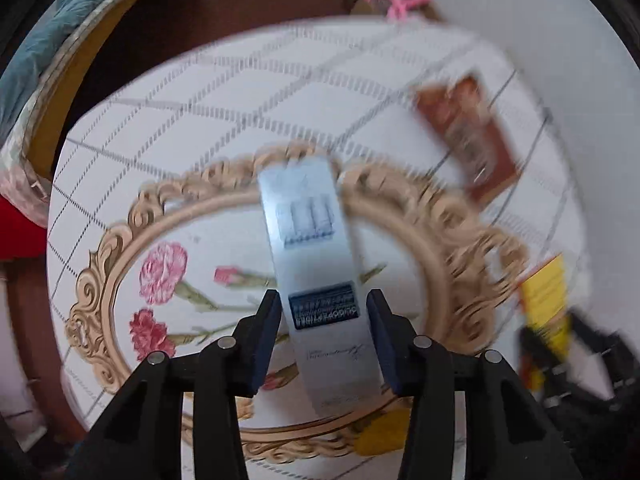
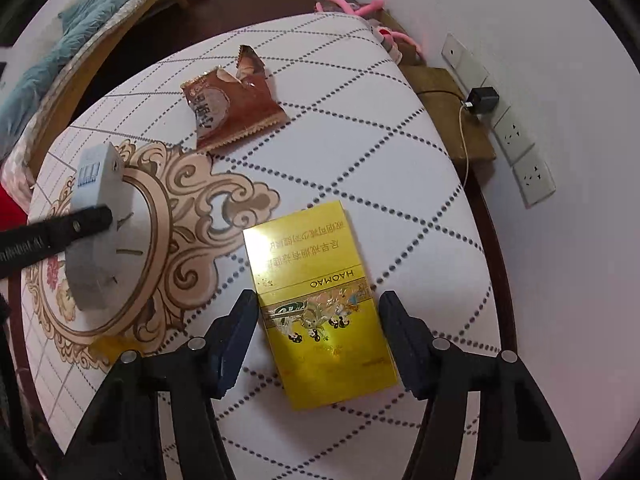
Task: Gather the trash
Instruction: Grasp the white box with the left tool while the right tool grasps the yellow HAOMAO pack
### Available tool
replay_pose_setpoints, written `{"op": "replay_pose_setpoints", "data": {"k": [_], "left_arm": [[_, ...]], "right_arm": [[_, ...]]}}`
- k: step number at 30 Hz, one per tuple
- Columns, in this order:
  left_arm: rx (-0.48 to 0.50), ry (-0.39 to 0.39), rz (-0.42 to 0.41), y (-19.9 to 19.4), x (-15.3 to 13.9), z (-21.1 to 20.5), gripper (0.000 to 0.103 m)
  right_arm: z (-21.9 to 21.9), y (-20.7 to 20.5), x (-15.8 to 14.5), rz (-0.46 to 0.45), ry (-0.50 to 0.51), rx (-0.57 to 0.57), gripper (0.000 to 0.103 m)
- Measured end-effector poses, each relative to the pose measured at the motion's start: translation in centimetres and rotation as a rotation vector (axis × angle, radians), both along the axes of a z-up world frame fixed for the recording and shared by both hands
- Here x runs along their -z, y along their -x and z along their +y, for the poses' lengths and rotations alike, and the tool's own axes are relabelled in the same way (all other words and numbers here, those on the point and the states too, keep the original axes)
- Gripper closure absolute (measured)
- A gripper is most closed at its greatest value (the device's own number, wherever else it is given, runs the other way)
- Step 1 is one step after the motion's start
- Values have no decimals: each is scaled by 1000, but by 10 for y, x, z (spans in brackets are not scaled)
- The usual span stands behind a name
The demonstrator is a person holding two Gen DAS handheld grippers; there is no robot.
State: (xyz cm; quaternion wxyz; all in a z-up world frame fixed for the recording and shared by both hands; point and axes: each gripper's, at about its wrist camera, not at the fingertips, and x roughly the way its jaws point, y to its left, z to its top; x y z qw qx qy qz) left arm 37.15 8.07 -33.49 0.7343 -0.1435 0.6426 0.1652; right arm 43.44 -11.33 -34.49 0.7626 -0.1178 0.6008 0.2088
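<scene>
My left gripper (image 1: 323, 308) is shut on a silver-grey cigarette box (image 1: 316, 264) and holds it above the round white table (image 1: 200, 92); the box also shows in the right wrist view (image 2: 94, 224), lifted over the floral print. My right gripper (image 2: 318, 320) is open, its jaws on either side of a yellow cigarette box (image 2: 316, 300) that lies flat on the table (image 2: 380, 140). A torn brown snack wrapper (image 2: 232, 108) lies further back; in the left wrist view it is blurred at the right (image 1: 468, 136).
A bed with a blue blanket (image 2: 80, 32) stands at the back left. Pink items (image 2: 352, 6) lie behind the table. A wooden shelf (image 2: 452, 112), a charger (image 2: 482, 100) and wall sockets (image 2: 520, 152) are at the right, against the white wall.
</scene>
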Motion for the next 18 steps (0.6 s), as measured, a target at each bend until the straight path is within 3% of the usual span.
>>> {"op": "replay_pose_setpoints", "data": {"k": [3, 5, 8, 9, 14, 18], "left_arm": [[-22, -11, -52, 7, 0, 1, 63], [-37, -18, -65, 13, -2, 1, 72], [-39, -37, -93, 20, -7, -2, 72], [-39, -43, -108, 25, -12, 0, 72], [-55, -67, -197, 54, -42, -6, 72], [-63, -93, -295, 100, -80, -17, 72]], "right_arm": [[5, 0, 1, 8, 19, -8, 34], [7, 0, 2, 13, 35, -14, 33], [9, 1, 2, 3, 58, -21, 34], [10, 3, 2, -12, 74, -18, 39], [3, 12, -9, -16, 30, -1, 40], [0, 27, -30, -28, -24, -5, 40]]}}
